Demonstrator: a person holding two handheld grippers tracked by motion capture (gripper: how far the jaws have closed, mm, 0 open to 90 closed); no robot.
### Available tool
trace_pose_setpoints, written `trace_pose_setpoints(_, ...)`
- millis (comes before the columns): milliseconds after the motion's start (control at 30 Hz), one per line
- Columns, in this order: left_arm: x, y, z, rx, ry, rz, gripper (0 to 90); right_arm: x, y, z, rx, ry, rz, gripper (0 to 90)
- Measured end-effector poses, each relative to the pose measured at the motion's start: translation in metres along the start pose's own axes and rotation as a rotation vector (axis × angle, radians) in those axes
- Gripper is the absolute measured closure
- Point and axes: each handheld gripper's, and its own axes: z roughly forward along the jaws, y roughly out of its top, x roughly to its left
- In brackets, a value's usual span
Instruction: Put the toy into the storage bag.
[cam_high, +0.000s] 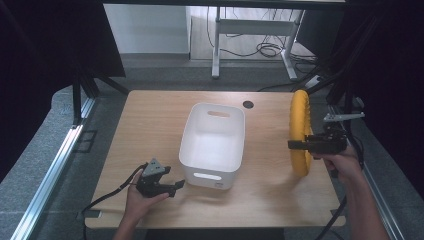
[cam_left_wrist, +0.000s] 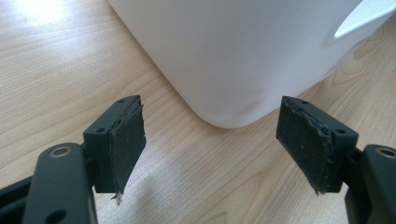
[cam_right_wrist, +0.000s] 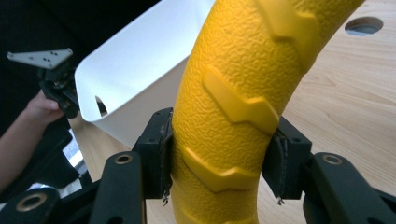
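Resting near the table's (cam_high: 150, 110) front left corner, the left gripper (cam_high: 175, 187) sat in the person's left hand (cam_high: 140, 200), its jaws spread wide with nothing between them. In the left gripper view the worn black pads (cam_left_wrist: 128, 144) stood well apart over bare wood, pointing at the rounded near corner of the white bin (cam_high: 212, 145), close to it but not touching.

That bin stood upright around the middle of the table, its long side running from front to back, a slot handle cut into each short wall. Its inside looked bare.

Farther right, along the table's right edge, the right gripper (cam_high: 295, 145) was held level in the person's right hand (cam_high: 342, 165). Its jaws pinched a yellow ring (cam_high: 300, 130) across its thickness; in the right gripper view both pads (cam_right_wrist: 163, 154) pressed on the ring's pebbled, chevron-ribbed surface (cam_right_wrist: 233, 93). The ring stood on edge, upright, its lower part near the tabletop, though whether it touched the wood could not be told.

Beyond the bin, near the table's back edge, a round cable hole (cam_high: 248, 104) showed in the wood.
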Motion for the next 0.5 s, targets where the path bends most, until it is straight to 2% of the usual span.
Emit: trace_pose_setpoints(500, 0.0000, -0.0002, 0.0011, 0.004, -0.004, 0.003, 23.9, 0.0069, 0.0056, -0.0039, -0.091, 0.033, -0.006, 50.1)
